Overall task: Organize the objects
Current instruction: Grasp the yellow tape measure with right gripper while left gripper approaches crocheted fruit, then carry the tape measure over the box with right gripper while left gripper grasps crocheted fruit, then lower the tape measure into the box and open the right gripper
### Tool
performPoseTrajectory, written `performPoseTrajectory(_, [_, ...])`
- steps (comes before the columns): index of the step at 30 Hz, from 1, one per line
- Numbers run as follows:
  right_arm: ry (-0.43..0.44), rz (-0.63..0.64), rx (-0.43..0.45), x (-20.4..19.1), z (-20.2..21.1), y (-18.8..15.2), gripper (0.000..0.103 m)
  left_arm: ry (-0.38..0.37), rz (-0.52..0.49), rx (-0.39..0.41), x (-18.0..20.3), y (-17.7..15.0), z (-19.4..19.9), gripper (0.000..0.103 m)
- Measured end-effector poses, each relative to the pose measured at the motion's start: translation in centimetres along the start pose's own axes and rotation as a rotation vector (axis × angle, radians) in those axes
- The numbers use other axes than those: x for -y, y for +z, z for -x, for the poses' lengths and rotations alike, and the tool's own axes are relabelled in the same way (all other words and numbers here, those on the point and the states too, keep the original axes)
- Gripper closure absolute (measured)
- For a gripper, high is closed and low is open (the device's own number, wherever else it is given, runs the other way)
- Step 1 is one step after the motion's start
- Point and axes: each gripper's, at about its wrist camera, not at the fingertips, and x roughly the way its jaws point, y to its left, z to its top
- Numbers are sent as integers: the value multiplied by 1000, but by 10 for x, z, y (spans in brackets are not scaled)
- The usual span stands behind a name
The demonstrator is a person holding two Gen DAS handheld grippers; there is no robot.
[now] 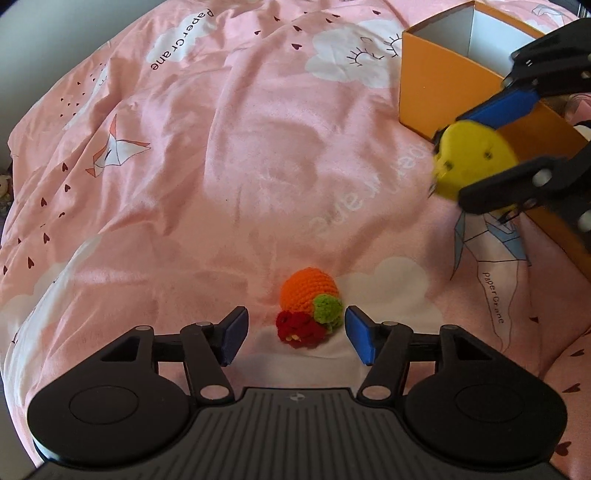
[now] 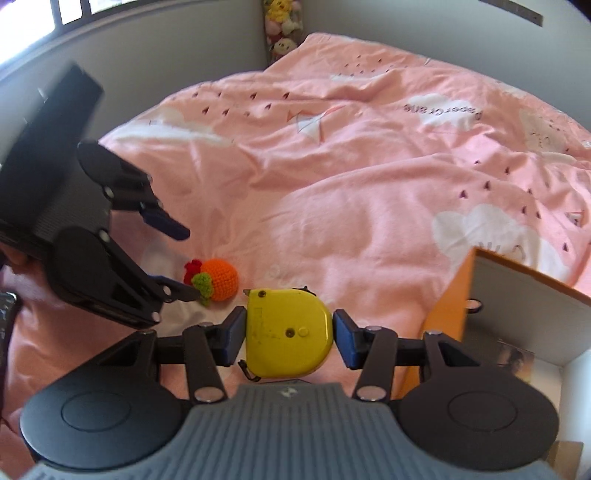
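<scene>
Here, in the left wrist view, the left gripper point(image 1: 295, 334) stands released, its blue pads either side of a crocheted orange toy point(image 1: 309, 311) lying on the pink duvet point(image 1: 207, 177), not pressing it. In the right wrist view, the right gripper point(image 2: 289, 334) clasps a yellow tape measure point(image 2: 289, 332) just beside the orange cardboard box point(image 2: 448, 314).

A home bedroom; pink printed duvet point(image 2: 369, 177); plush toys point(image 2: 282, 26) in corner.
</scene>
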Motion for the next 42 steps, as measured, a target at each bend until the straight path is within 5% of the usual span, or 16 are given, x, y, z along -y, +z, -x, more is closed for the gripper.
performPoseTrajectory(8, [-121, -179, 113, 54, 60, -12, 50, -58, 29, -6, -10, 1, -15, 29])
performPoseTrajectory(14, [-211, -264, 112, 90, 80, -31, 50, -73, -19, 32, 5, 9, -14, 28])
performPoseTrajectory(18, [-268, -301, 96, 110, 86, -45, 50, -52, -16, -31, 14, 18, -28, 28])
performPoseTrajectory(21, [-295, -310, 85, 123, 88, -54, 50, -20, -14, -69, 17, 22, -34, 32])
performPoseTrajectory(24, [-317, -299, 60, 135, 88, -59, 50, 7, 29, -135, 13, 25, -40, 51])
performPoseTrajectory(28, [-338, -251, 28, 149, 88, -64, 50, 18, 67, -161, 12, 24, -40, 55])
performPoseTrajectory(42, [-289, 32, -186, 182, 34, -57, 50, -182, 224, 240, 27, 89, 65, 55])
